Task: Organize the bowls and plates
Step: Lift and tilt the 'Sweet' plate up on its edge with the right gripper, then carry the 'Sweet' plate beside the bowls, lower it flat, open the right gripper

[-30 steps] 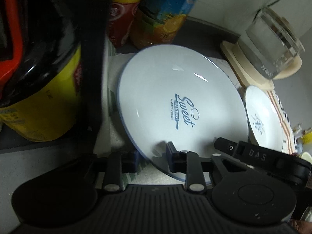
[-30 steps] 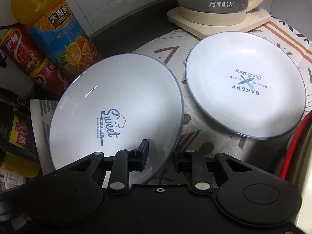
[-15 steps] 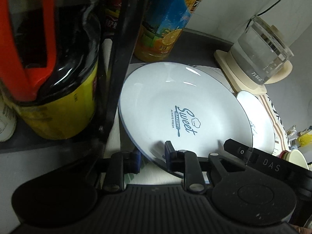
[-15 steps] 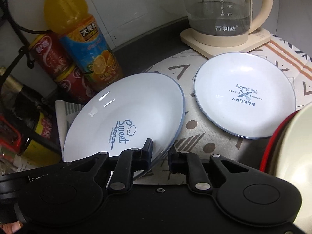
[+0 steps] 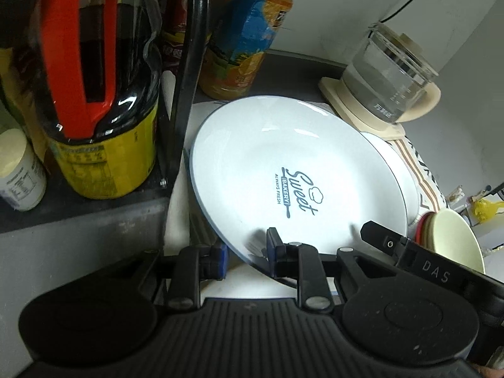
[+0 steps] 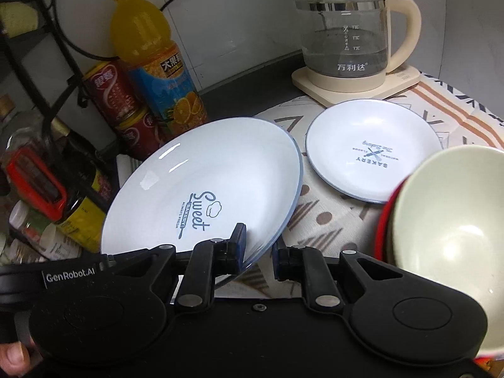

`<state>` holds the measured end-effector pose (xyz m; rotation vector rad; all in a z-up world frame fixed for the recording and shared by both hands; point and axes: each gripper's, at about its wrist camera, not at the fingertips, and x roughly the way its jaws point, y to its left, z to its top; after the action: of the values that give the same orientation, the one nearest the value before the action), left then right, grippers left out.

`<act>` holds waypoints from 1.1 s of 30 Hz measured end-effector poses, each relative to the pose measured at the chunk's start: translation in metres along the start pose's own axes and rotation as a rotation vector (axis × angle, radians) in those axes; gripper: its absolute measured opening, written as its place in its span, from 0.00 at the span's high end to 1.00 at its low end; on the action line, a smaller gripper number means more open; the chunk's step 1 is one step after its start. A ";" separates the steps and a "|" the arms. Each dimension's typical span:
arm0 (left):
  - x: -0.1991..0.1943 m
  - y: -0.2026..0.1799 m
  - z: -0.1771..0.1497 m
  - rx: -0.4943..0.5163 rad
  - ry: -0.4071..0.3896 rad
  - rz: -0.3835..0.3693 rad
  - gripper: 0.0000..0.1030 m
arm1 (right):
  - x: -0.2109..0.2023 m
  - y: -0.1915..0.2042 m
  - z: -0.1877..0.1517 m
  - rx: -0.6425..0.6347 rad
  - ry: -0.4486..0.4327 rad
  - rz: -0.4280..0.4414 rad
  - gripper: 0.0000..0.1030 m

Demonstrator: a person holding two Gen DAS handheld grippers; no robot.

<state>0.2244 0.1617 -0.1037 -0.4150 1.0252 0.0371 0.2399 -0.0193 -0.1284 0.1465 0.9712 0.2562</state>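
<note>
"Sweet Bakery" plate [image 5: 283,170] tilting off the patterned cloth [image 6: 330,217] — left gripper [image 5: 245,253] and right gripper [image 6: 256,253] both pinching its rim, smaller plate [image 6: 371,151] lying beside.

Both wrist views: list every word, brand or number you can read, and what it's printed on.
"Sweet BAKERY ALWAYS FRESH": big plate.
"BAKERY", "NATURAL FLAVOR": small plate; the script line is too small to read.
"万利达": kettle; its level marks are too small.
"DAS": right gripper.
"GenRobot.AI": left gripper.
"大果": juice bottle; the rest is cut off.
Can and sauce bottle labels: blurred.
</note>
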 end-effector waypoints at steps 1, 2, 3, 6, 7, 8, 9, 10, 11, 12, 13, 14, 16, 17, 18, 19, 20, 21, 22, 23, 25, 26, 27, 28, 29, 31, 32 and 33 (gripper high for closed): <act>-0.004 0.000 -0.003 0.006 0.003 -0.004 0.78 | -0.004 0.000 -0.003 -0.003 0.000 0.001 0.84; -0.007 0.000 -0.006 0.009 0.007 -0.008 0.78 | -0.007 0.000 -0.006 -0.003 0.000 0.003 0.84; -0.010 0.000 -0.009 0.013 0.013 -0.012 0.78 | -0.010 -0.001 -0.008 -0.001 0.002 0.006 0.84; -0.017 -0.001 -0.016 0.023 0.036 -0.019 0.78 | -0.019 -0.002 -0.019 0.001 0.012 0.006 0.84; -0.019 -0.001 -0.018 0.028 0.042 -0.020 0.78 | -0.022 -0.003 -0.022 0.002 0.017 0.007 0.84; -0.021 -0.001 -0.020 0.033 0.048 -0.020 0.78 | -0.024 -0.003 -0.025 0.002 0.023 0.007 0.84; -0.023 0.000 -0.022 0.037 0.055 -0.021 0.78 | -0.026 -0.003 -0.027 0.004 0.027 0.007 0.84; -0.025 0.000 -0.024 0.037 0.063 -0.021 0.78 | -0.028 -0.003 -0.030 0.006 0.032 0.008 0.84; -0.026 0.001 -0.026 0.038 0.070 -0.023 0.78 | -0.029 -0.003 -0.032 0.007 0.036 0.008 0.84; -0.027 0.001 -0.027 0.044 0.076 -0.025 0.78 | -0.030 -0.003 -0.034 0.011 0.040 0.009 0.84; -0.027 0.001 -0.029 0.049 0.081 -0.027 0.78 | -0.031 -0.003 -0.035 0.015 0.046 0.009 0.84; -0.027 0.002 -0.029 0.050 0.086 -0.028 0.78 | -0.032 -0.004 -0.037 0.018 0.051 0.010 0.84; -0.029 0.002 -0.030 0.046 0.099 -0.028 0.78 | -0.034 -0.003 -0.039 0.021 0.059 0.011 0.84; -0.030 0.002 -0.031 0.048 0.103 -0.030 0.78 | -0.036 -0.003 -0.040 0.025 0.062 0.011 0.84; -0.030 0.002 -0.032 0.052 0.109 -0.034 0.78 | -0.038 -0.002 -0.042 0.031 0.067 0.010 0.84; -0.031 0.003 -0.032 0.058 0.115 -0.038 0.78 | -0.040 -0.002 -0.043 0.036 0.073 0.008 0.84; -0.032 0.003 -0.033 0.063 0.123 -0.041 0.78 | -0.043 -0.001 -0.045 0.038 0.078 0.005 0.84; -0.032 0.003 -0.033 0.067 0.132 -0.044 0.78 | -0.045 -0.001 -0.047 0.041 0.084 0.003 0.83; -0.033 0.003 -0.034 0.072 0.141 -0.046 0.78 | -0.047 -0.001 -0.049 0.044 0.090 0.002 0.83; -0.033 0.003 -0.035 0.074 0.150 -0.048 0.78 | -0.049 -0.001 -0.050 0.045 0.094 0.000 0.83; -0.035 0.003 -0.037 0.074 0.168 -0.054 0.78 | -0.051 -0.002 -0.054 0.049 0.102 0.002 0.83; -0.036 0.003 -0.039 0.071 0.176 -0.058 0.78 | -0.053 -0.003 -0.055 0.050 0.106 0.003 0.83; -0.036 0.003 -0.040 0.070 0.184 -0.061 0.78 | -0.055 -0.004 -0.057 0.049 0.110 0.003 0.83; -0.037 0.003 -0.042 0.071 0.192 -0.063 0.78 | -0.056 -0.004 -0.058 0.046 0.115 0.003 0.83; -0.037 0.003 -0.044 0.071 0.198 -0.064 0.78 | -0.057 -0.005 -0.060 0.046 0.121 0.002 0.83; -0.037 0.002 -0.047 0.077 0.206 -0.065 0.78 | -0.058 -0.007 -0.064 0.043 0.136 0.004 0.83; -0.038 0.001 -0.048 0.079 0.208 -0.065 0.78 | -0.059 -0.007 -0.065 0.042 0.138 0.004 0.83; -0.039 0.001 -0.048 0.081 0.212 -0.066 0.78 | -0.060 -0.008 -0.066 0.045 0.140 0.005 0.83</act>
<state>0.1641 0.1518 -0.0935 -0.3846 1.2162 -0.1094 0.1537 -0.0438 -0.1194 0.1743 1.1159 0.2521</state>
